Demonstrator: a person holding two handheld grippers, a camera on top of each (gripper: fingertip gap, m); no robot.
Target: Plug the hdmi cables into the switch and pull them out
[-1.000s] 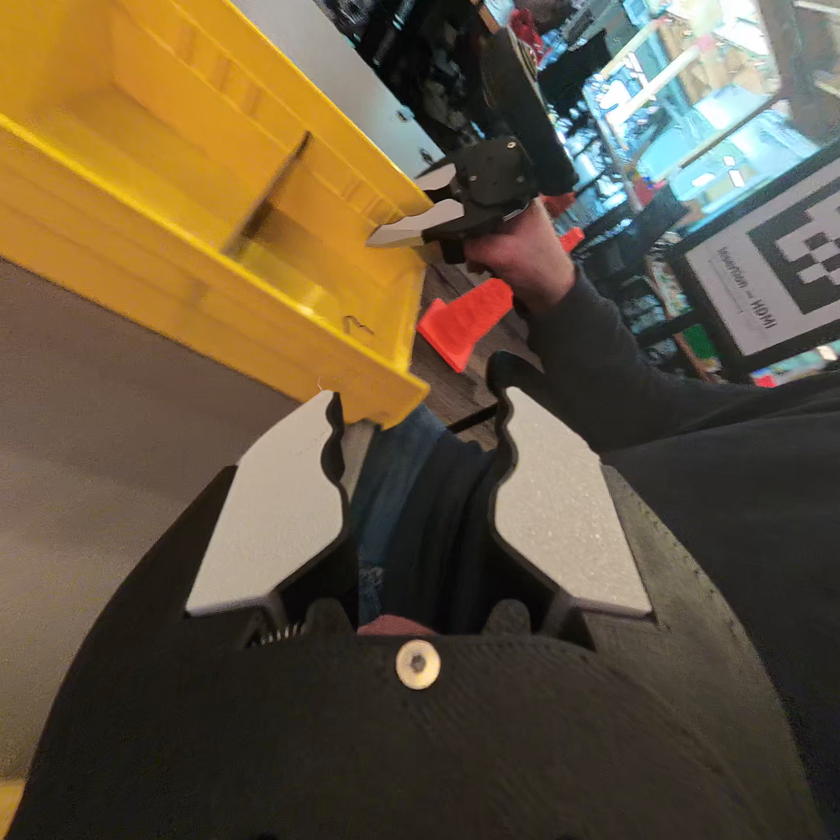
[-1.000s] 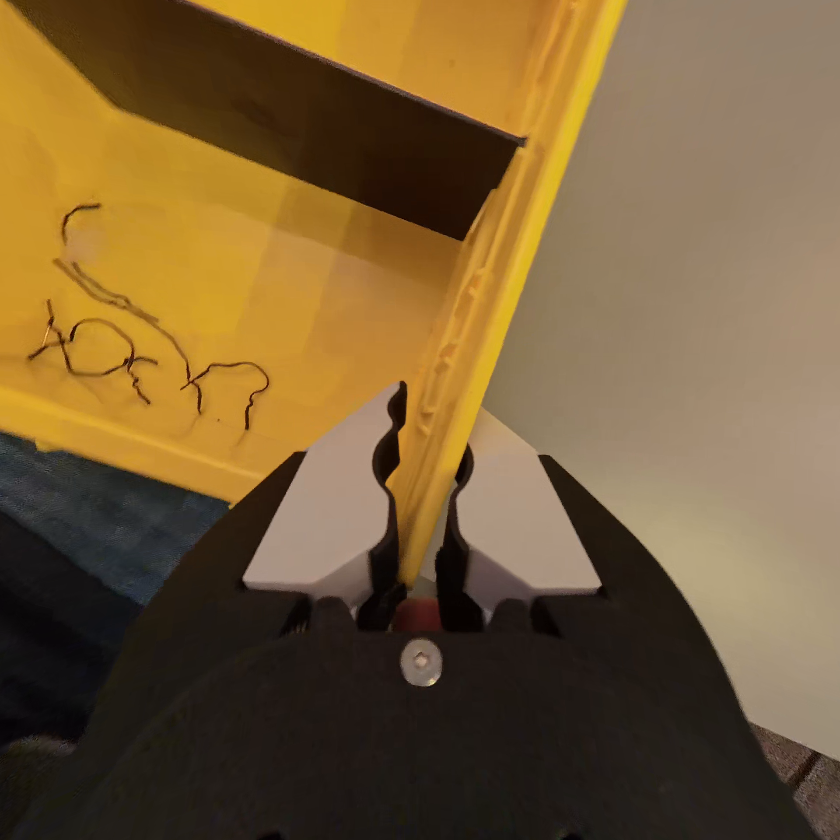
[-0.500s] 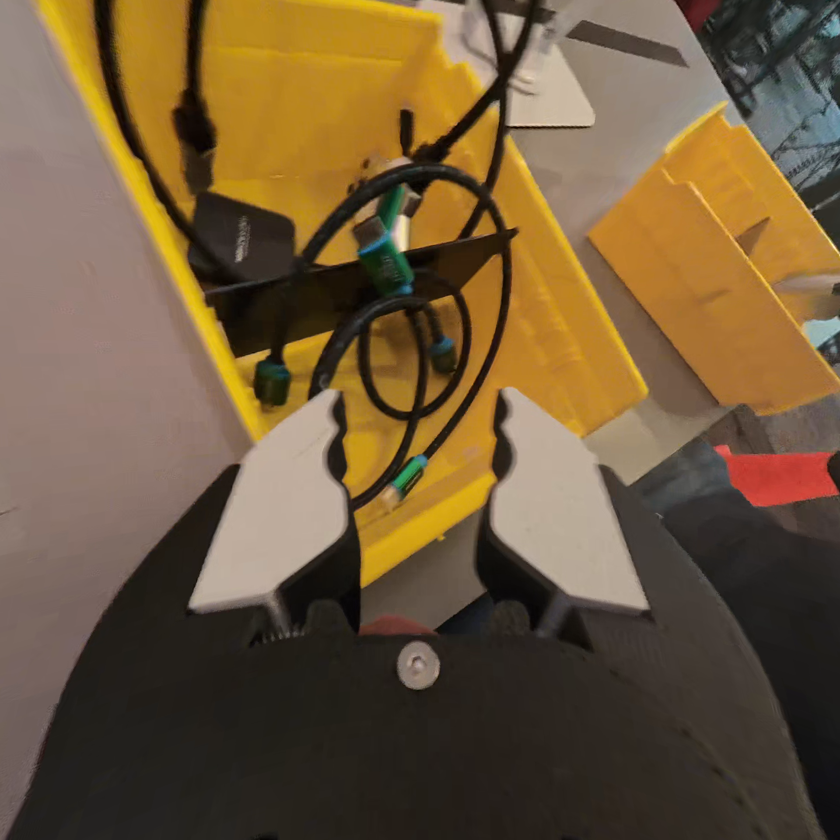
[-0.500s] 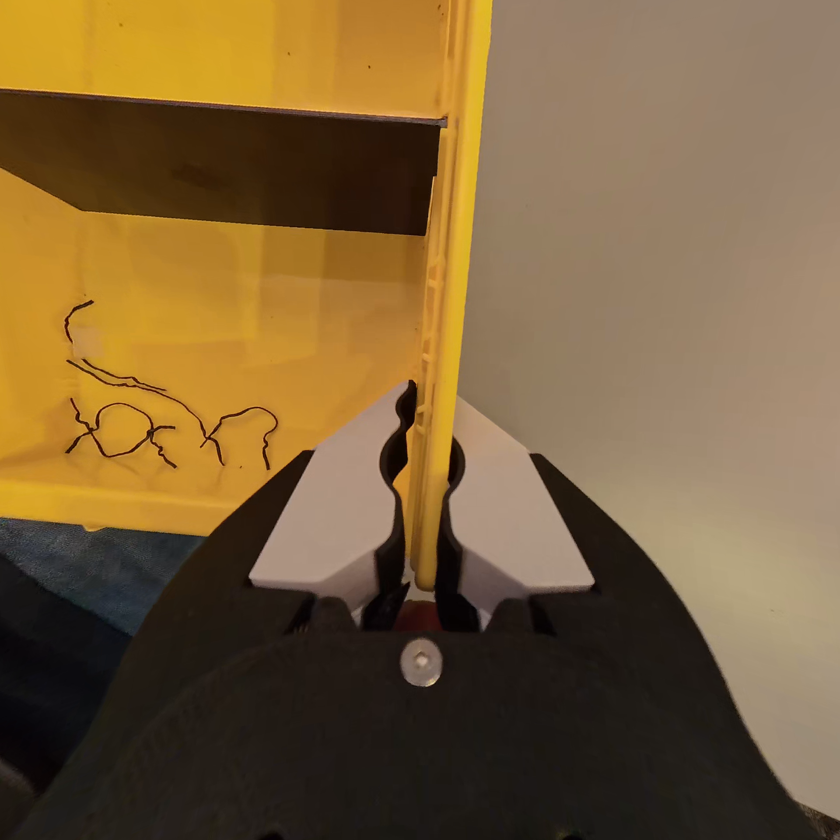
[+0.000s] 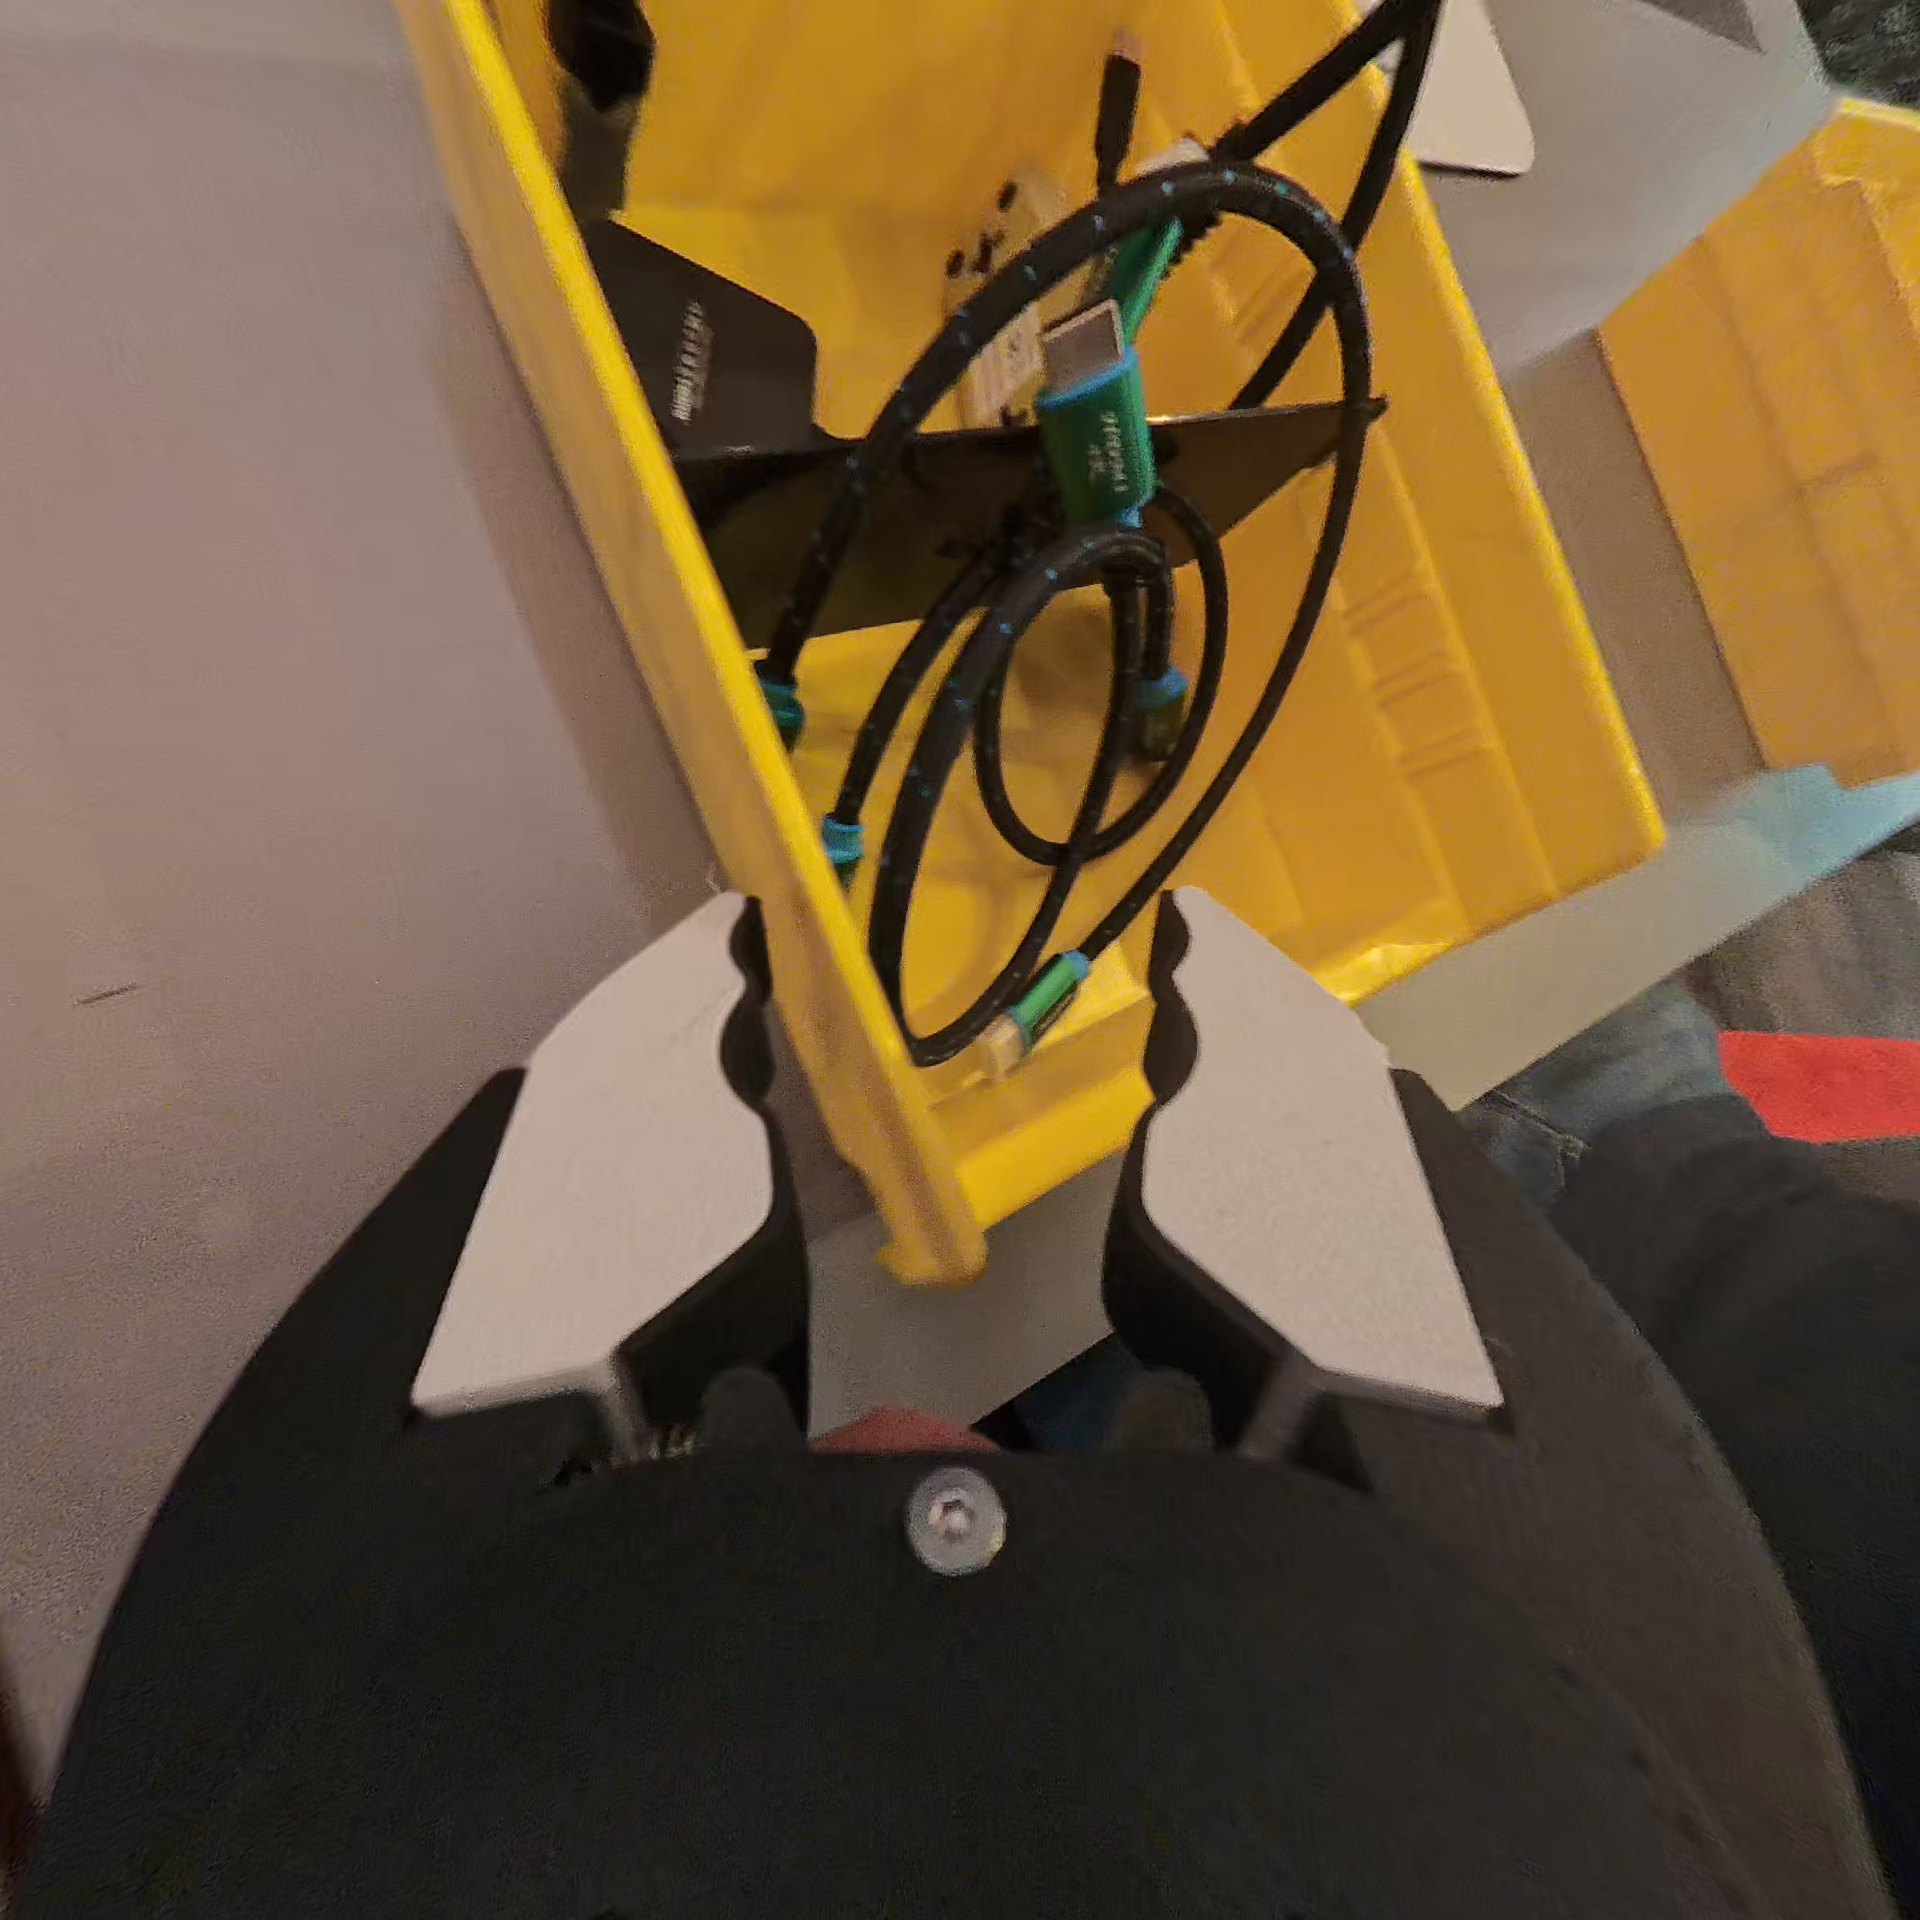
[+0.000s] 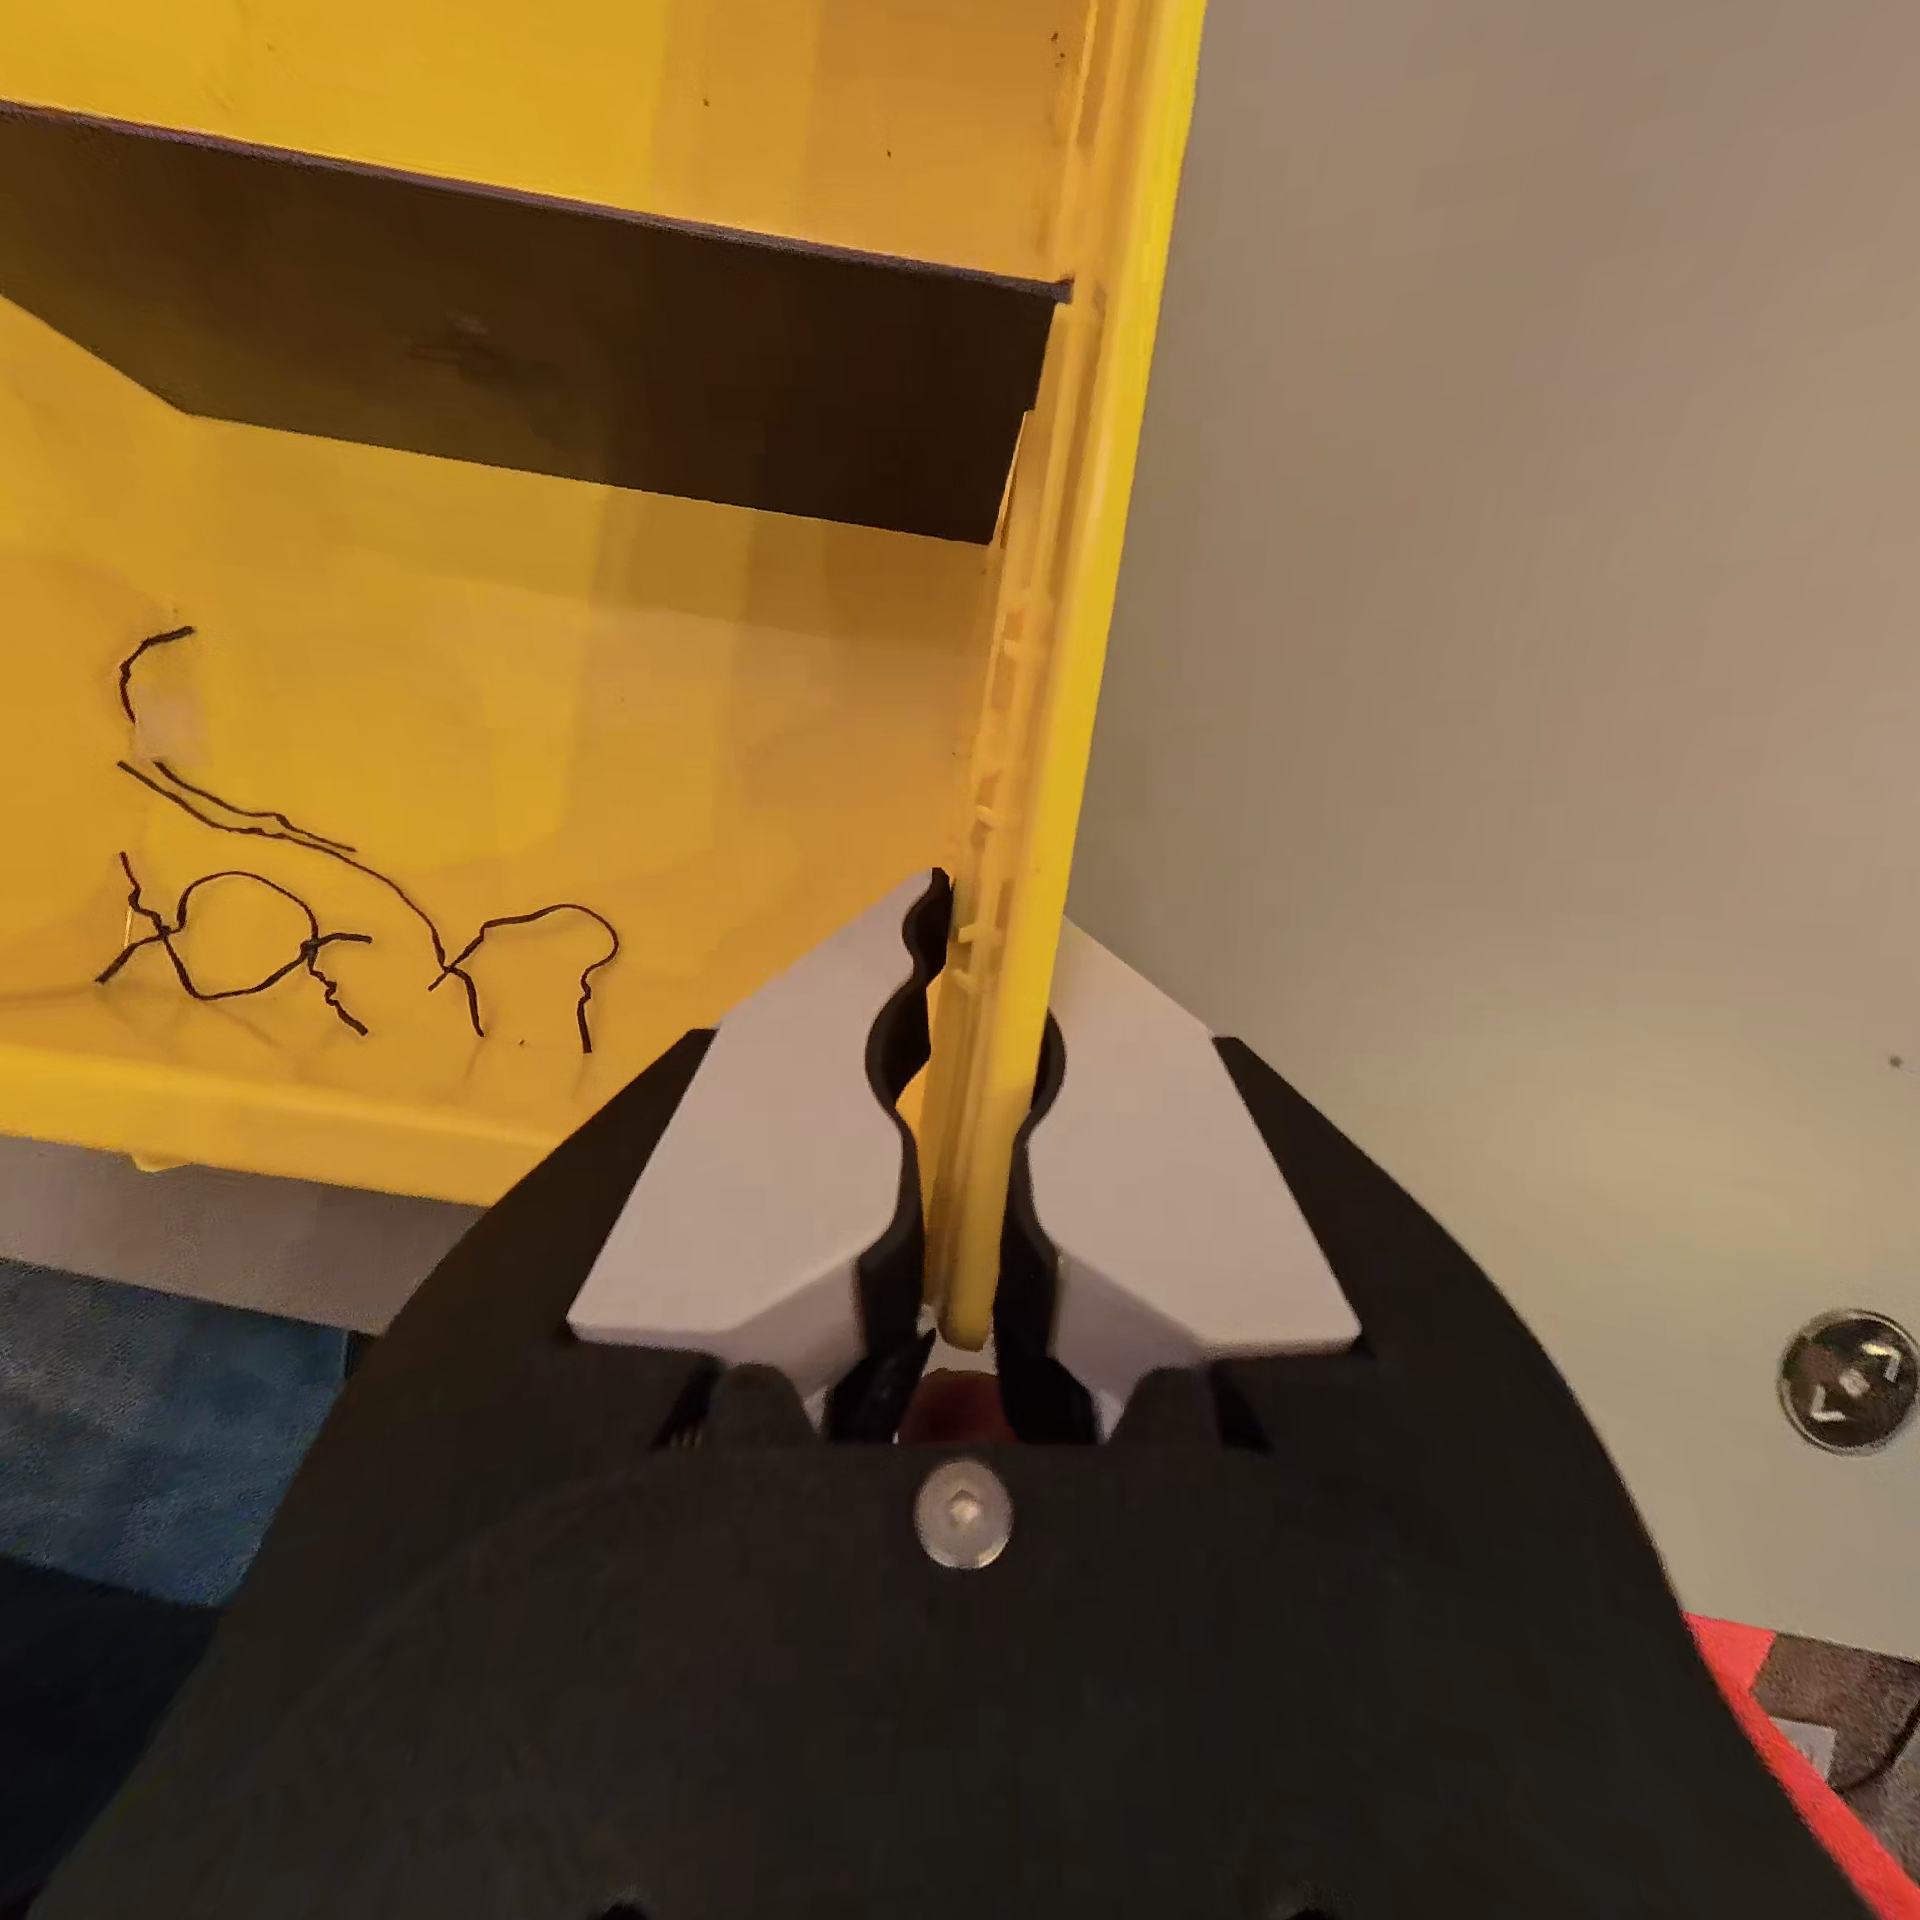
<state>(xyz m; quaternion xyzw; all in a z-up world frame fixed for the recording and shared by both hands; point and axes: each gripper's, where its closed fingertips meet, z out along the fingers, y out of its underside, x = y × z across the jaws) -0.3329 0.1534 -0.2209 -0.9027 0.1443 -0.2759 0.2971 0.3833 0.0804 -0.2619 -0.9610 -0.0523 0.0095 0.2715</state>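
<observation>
In the left wrist view a yellow bin (image 5: 1455, 644) holds black braided HDMI cables (image 5: 1347, 343) with green plugs (image 5: 1099, 457) and a black switch box (image 5: 717, 343) behind a black divider (image 5: 1278, 436). My left gripper (image 5: 956, 909) is open, its jaws on either side of the bin's near left wall (image 5: 665, 582), touching nothing. My right gripper (image 6: 997, 935) is shut on the side wall (image 6: 1081, 520) of a second yellow bin (image 6: 468, 675), which holds only a black divider (image 6: 582, 343) and thin black wire ties (image 6: 249, 935).
The bins sit on a grey table (image 5: 260, 520). The second bin (image 5: 1787, 416) shows at the right of the left wrist view. A metal plate (image 5: 1475, 114) lies behind. A bolt head (image 6: 1849, 1382) sits in the table. An orange-red object (image 5: 1818, 1091) and a dark sleeve (image 5: 1714, 1351) are lower right. Across from one pair of fingers to the other is roughly 75 cm.
My left gripper swung from the empty bin to the cable bin and closed in until its open jaws straddle the wall. My right gripper kept its hold on the empty bin's wall.
</observation>
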